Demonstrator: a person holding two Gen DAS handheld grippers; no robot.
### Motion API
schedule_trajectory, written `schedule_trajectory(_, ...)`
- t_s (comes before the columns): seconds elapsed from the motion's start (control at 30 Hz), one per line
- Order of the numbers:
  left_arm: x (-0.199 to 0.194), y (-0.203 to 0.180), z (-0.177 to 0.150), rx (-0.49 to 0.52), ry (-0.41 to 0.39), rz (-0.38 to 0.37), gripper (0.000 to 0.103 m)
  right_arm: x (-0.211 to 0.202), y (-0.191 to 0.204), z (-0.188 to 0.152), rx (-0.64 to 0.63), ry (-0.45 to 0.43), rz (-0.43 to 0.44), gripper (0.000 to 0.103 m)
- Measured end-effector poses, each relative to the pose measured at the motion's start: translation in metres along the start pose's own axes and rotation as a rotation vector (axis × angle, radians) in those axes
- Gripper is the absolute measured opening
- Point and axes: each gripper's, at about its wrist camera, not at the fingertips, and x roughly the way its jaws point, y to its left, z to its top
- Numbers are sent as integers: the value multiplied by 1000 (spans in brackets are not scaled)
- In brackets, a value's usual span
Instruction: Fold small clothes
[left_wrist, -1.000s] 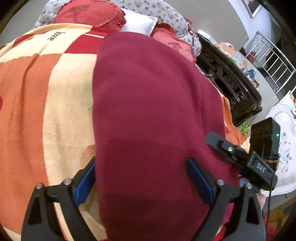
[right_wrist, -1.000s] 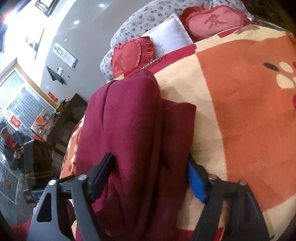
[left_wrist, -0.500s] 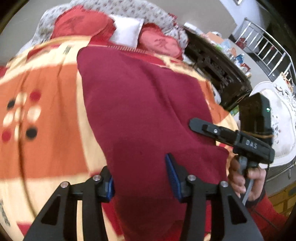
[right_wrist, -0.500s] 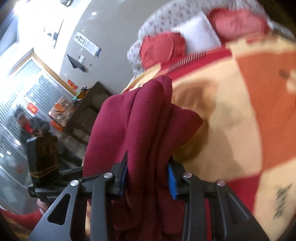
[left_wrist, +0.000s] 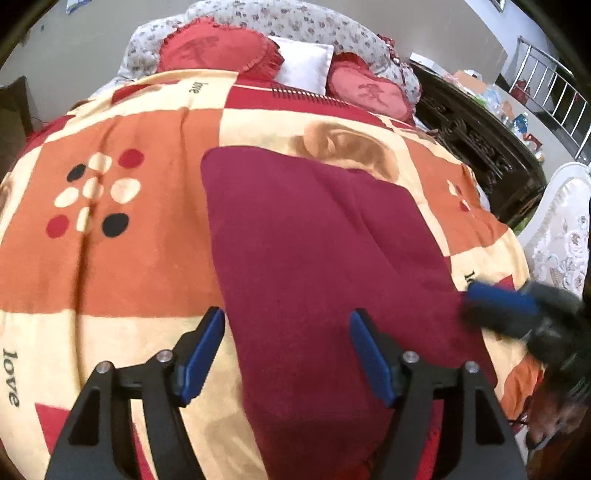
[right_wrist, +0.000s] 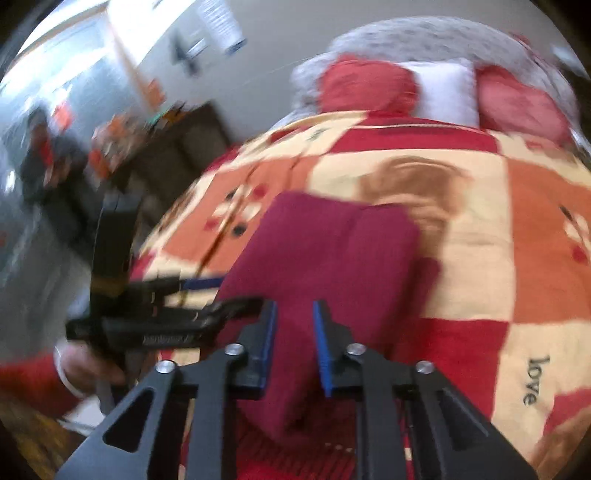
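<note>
one maroon garment (left_wrist: 317, 236) on one blanket (left_wrist: 140, 258): left gripper (left_wrist: 288, 354) opening astride it, right gripper (right_wrist: 294, 345) closing, pinching it.

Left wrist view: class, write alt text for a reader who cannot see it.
A dark red garment lies on a checked orange, cream and red blanket, its near edge between the left gripper's opening blue-padded fingers. The blurred right gripper reaches its right edge.

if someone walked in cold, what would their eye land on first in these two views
The dark red garment lies folded in the middle of the checked orange, cream and red blanket. The right gripper is closing with a ridge of that cloth between its blue pads, while the left gripper is opening astride the near edge. Two red heart cushions flank a white pillow at the head of the bed.
</note>
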Motion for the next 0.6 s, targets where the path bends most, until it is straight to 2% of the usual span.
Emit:
schedule_trajectory(0.07,-3,1,-3,-1,-26,17,77,22,-7,-14,-17,68,-132,38)
schedule_trajectory(0.1,-5,0,-4,6,-40,25,77,28,-12,-21,-16,79,-166,34)
schedule_trajectory(0.13,-6,-1,-5,14,-50,28,78,32,-16,-26,1,81,-170,27)
schedule_trajectory(0.17,-8,-4,-4,22,-57,33,78,30,-22,-29,33,70,-152,25)
schedule_trajectory(0.23,-11,-9,-6,48,-72,57,78,28,-28,-31,82,53,-121,25)
schedule_trajectory(0.33,-14,-16,-6,73,-80,85,78,19,-22,-34,79,31,-122,25)
schedule_trajectory(0.47,-21,-21,-9,70,-98,99,78,-7,-18,-28,165,-63,-83,39)
schedule_trajectory(0.57,-23,-23,-10,72,-103,110,78,-26,-11,-26,200,-115,-118,53)
schedule_trajectory(0.6,-24,-24,-10,71,-104,114,78,-30,-10,-25,207,-122,-137,54)
